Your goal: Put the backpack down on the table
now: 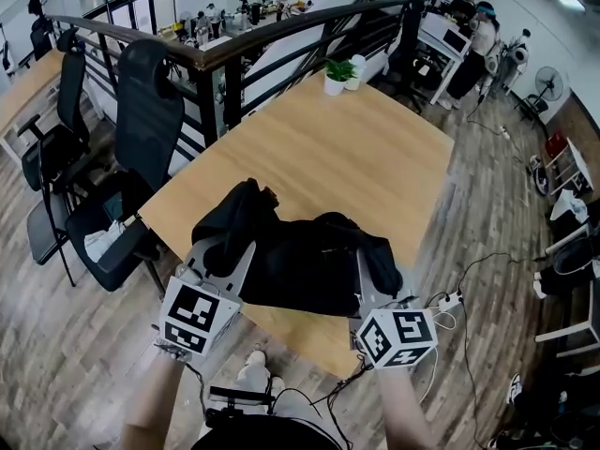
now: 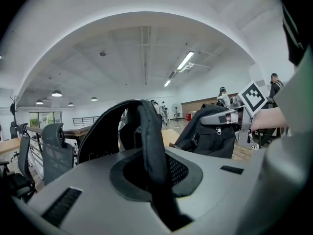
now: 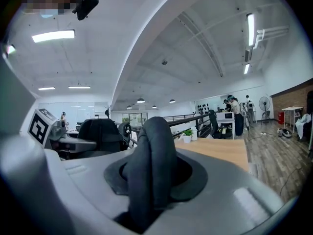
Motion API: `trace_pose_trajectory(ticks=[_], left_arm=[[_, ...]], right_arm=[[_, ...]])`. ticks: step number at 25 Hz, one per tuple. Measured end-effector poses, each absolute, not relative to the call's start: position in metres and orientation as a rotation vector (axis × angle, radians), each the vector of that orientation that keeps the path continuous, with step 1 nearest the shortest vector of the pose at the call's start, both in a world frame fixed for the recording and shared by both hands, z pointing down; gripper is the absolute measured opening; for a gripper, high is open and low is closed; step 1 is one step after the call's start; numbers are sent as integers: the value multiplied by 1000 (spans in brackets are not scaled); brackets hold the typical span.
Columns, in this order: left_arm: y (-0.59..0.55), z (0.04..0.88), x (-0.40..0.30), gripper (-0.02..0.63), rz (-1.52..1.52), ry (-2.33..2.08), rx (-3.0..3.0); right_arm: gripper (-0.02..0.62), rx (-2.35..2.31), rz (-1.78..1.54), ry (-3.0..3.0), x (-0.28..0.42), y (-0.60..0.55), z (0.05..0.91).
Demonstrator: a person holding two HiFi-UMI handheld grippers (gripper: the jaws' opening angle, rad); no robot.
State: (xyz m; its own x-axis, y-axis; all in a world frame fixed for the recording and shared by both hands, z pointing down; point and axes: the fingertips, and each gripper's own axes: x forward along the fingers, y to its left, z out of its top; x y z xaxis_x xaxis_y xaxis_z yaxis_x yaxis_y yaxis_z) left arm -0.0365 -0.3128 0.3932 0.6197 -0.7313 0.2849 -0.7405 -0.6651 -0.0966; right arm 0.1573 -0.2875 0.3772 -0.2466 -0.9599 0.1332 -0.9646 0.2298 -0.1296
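Backpack (image 1: 309, 261) first: looks soft, slack and fairly light, hangs over the near edge of the table (image 1: 356, 157) by 2 padded straps (image 2: 146, 131), 1 pinched in the left gripper (image 1: 234, 247), 1 in the right gripper (image 1: 361, 275), best held there.

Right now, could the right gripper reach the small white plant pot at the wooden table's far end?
Probably not: the right gripper is shut on a strap of the black fabric backpack, and the white pot stands far across the table.
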Motion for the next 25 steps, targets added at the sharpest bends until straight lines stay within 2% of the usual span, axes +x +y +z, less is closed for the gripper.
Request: trace_pose_trajectory(ticks=[17, 25], left_arm=[[-406, 447, -7, 38, 543, -1230, 2803], [-442, 481, 12, 38, 591, -1194, 2795]], right_arm=[[95, 1905, 192, -2298, 179, -371, 429], [95, 1981, 284, -2236, 199, -399, 462]])
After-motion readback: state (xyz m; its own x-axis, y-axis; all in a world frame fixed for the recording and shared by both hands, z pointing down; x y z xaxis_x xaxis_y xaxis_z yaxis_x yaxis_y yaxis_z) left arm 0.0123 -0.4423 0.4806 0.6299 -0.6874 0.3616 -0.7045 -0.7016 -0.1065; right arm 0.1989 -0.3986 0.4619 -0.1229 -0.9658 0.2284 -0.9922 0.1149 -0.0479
